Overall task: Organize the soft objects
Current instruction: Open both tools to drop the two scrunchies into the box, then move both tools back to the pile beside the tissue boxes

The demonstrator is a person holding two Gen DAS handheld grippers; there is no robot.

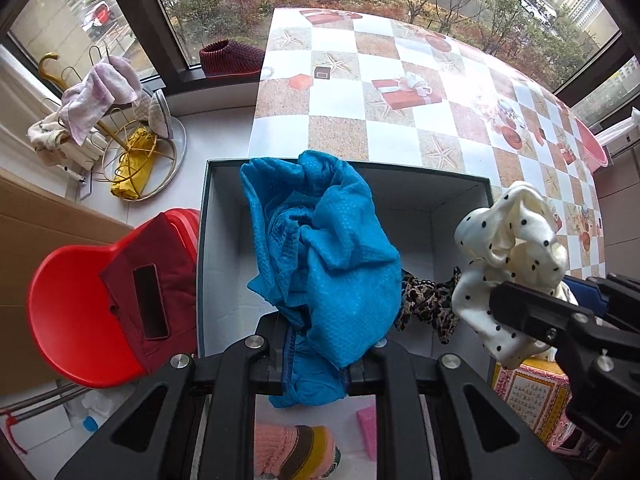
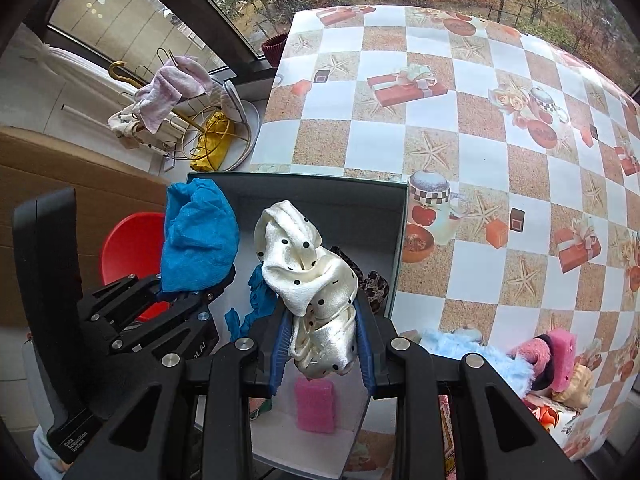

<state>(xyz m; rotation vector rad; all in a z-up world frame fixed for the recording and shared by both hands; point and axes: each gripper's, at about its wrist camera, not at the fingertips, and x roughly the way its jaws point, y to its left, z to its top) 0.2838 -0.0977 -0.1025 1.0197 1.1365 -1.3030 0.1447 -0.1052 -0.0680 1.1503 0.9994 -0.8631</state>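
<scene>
Holding blue cloth (image 1: pixel 324 248) and dotted cloth (image 2: pixel 316 280) in jaws over box (image 2: pixel 320 192), leopard scrunchie (image 1: pixel 428 300), seemingly pink sponge (image 2: pixel 315 404) inside.

The left matte-black plastic two-finger gripper (image 1: pixel 316 364) has angular linkage arms with triangular cut-outs, round silver pivot screws behind the jaws, and ribbed blue pads lining them. The right matte-black plastic two-finger gripper (image 2: pixel 322 344) is built alike. White lettering marks the left one's body, well behind its jaws.
</scene>
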